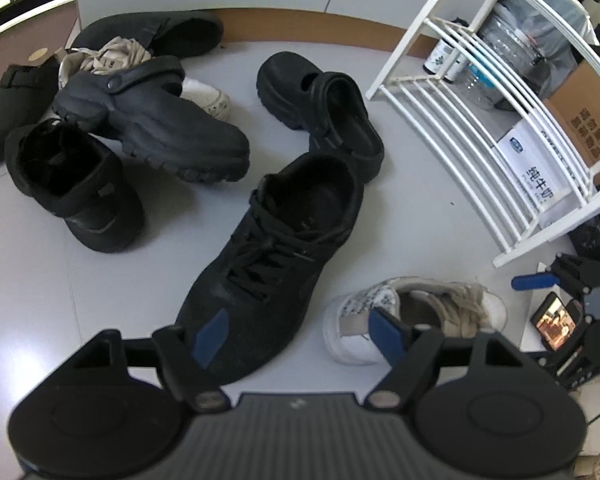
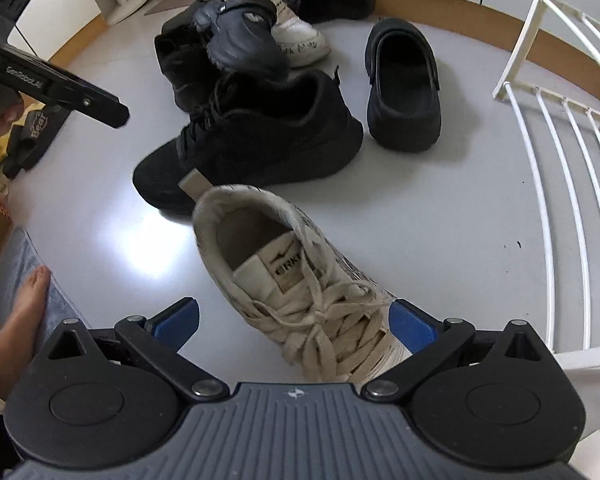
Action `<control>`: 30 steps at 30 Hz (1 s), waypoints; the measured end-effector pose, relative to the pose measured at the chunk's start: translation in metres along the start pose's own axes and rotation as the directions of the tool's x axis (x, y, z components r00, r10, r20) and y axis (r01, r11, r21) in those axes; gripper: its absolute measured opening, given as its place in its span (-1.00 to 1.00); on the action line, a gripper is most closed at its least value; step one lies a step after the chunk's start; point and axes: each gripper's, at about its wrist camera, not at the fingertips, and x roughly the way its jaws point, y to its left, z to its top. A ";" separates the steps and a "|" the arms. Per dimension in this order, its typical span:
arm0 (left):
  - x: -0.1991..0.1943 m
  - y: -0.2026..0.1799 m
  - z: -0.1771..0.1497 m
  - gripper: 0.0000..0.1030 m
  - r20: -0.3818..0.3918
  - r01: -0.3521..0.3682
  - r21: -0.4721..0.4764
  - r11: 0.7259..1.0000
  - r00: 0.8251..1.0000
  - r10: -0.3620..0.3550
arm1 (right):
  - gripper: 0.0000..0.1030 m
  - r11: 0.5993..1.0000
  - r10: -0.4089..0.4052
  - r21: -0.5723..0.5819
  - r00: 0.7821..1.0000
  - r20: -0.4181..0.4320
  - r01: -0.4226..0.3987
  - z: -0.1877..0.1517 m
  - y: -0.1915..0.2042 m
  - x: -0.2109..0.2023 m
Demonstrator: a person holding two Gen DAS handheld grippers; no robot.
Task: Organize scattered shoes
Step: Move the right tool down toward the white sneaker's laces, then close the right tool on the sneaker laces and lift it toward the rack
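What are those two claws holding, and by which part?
Nothing yet. The right claw is open around the white sneaker's laced front; the left claw hangs open over the black sneaker.

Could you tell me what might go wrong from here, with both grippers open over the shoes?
1. The right gripper straddles the white sneaker over its loose laces; the fingers may pinch lace alone, so the shoe could slip.
2. The white rack stands close beside; a lifted shoe might knock it.
3. The left gripper hovers over the black sneaker, near the right one; they could collide.
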 end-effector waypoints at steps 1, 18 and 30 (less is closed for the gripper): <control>0.002 0.003 -0.003 0.55 -0.002 0.012 -0.009 1.000 1.000 -0.012 | 1.00 1.000 -0.001 -0.014 1.000 -0.008 0.000 0.000 0.000 0.003; 0.009 0.028 -0.024 0.55 -0.028 0.028 -0.049 0.998 0.999 -0.030 | 0.79 0.987 0.032 -0.156 0.997 -0.072 -0.043 0.011 -0.004 0.033; 0.014 0.035 -0.029 0.55 -0.045 0.022 -0.055 0.998 0.999 -0.025 | 0.84 0.986 0.133 -0.090 0.990 -0.054 -0.137 0.012 -0.016 0.045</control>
